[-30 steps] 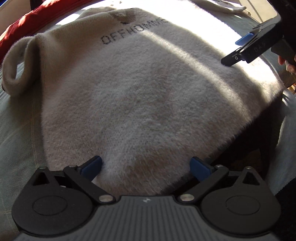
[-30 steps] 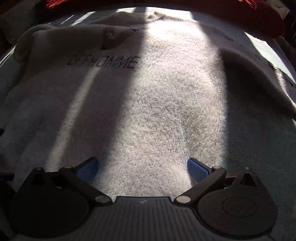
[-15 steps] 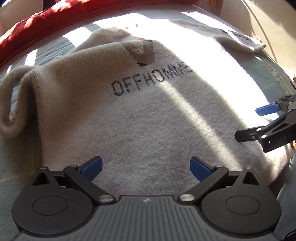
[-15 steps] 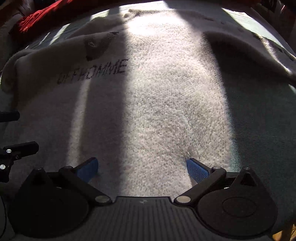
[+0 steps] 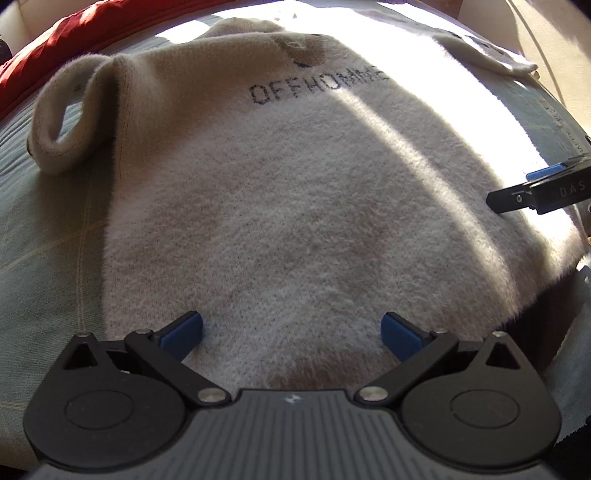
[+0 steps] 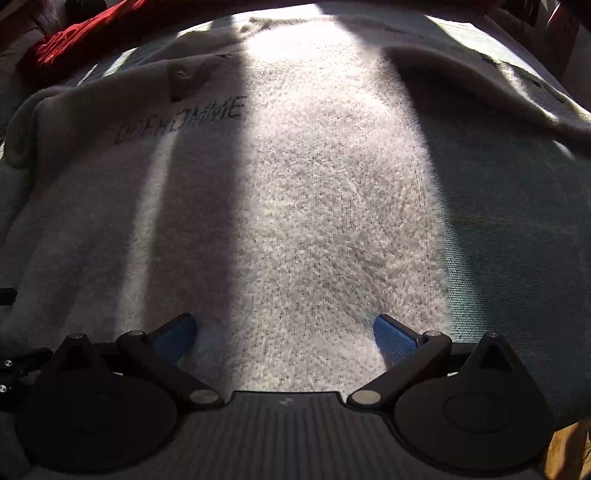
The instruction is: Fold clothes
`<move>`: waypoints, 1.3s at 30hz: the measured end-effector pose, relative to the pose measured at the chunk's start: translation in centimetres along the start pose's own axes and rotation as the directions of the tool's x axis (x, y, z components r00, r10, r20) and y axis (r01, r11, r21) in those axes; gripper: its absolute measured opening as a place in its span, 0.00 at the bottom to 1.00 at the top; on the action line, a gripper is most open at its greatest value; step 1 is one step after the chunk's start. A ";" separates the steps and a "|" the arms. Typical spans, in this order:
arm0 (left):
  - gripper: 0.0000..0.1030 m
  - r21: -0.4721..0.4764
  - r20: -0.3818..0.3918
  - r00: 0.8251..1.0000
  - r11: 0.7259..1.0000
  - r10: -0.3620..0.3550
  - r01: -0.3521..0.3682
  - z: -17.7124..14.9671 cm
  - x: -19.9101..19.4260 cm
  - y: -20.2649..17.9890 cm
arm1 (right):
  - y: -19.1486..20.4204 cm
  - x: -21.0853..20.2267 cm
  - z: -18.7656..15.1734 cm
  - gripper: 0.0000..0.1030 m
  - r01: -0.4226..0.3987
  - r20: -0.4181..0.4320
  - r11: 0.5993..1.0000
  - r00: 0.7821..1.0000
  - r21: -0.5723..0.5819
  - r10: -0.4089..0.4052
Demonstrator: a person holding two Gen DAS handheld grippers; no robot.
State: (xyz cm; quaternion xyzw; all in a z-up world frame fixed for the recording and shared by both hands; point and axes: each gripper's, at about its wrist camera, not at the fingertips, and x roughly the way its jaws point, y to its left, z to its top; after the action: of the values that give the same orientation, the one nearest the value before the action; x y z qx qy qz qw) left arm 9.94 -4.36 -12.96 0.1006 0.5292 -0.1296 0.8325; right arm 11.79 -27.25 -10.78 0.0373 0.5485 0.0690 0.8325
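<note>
A cream fuzzy sweater (image 5: 288, 206) with dark "OFFHOMME" lettering lies spread flat on a grey-green cloth surface (image 5: 48, 236); it also shows in the right wrist view (image 6: 314, 192). Its left sleeve (image 5: 62, 118) is curled into a loop at the upper left. Its other sleeve (image 6: 491, 85) stretches to the upper right. My left gripper (image 5: 291, 332) is open and empty, low over the sweater's bottom hem. My right gripper (image 6: 284, 336) is open and empty over the hem near the sweater's right edge. One of its fingers (image 5: 535, 192) shows at the right of the left wrist view.
A red fabric (image 5: 92, 33) lies along the far edge, also in the right wrist view (image 6: 74, 40). The grey-green cloth (image 6: 517, 229) lies right of the sweater. A pale wall (image 5: 546, 40) rises at the far right.
Both grippers have dipped back toward the sweater's hem after a brief pull back. In the left wrist view the right gripper sits a little higher than half a second ago. Both stay open.
</note>
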 end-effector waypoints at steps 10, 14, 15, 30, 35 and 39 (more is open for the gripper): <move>0.99 0.066 0.203 0.972 0.992 -0.120 0.109 11.7 2.1 3.0 | -0.3 -0.9 7.2 1.00 -0.069 0.075 0.996 0.995 0.064 0.064; 0.99 0.001 0.106 0.982 0.988 -0.154 0.155 14.6 5.9 4.0 | -0.1 2.1 12.0 1.00 -0.035 0.008 0.995 0.999 0.089 0.035; 0.99 -0.017 0.067 0.983 0.984 -0.174 0.175 14.7 6.6 4.3 | 0.0 2.9 12.7 1.00 -0.023 -0.030 0.995 0.999 0.099 0.026; 0.99 -0.090 -0.294 0.934 0.979 -0.203 0.185 16.7 4.5 6.7 | 2.8 -0.7 19.5 1.00 0.056 -0.319 0.993 0.948 0.106 -0.019; 0.99 -0.115 -0.262 0.944 0.977 -0.202 0.177 19.7 2.7 6.7 | 2.4 -2.7 21.1 1.00 0.043 -0.311 0.993 0.951 0.109 -0.007; 0.99 -0.110 -0.252 0.952 0.982 -0.175 0.151 21.9 3.3 5.7 | 2.2 -2.6 22.6 1.00 -0.007 -0.291 0.999 0.956 0.053 0.022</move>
State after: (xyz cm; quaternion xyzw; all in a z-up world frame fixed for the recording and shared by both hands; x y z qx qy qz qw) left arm 31.83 -6.02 -6.58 0.0352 0.6460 -0.1597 0.7457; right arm 31.39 -25.17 0.84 0.0524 0.6666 0.0657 0.7407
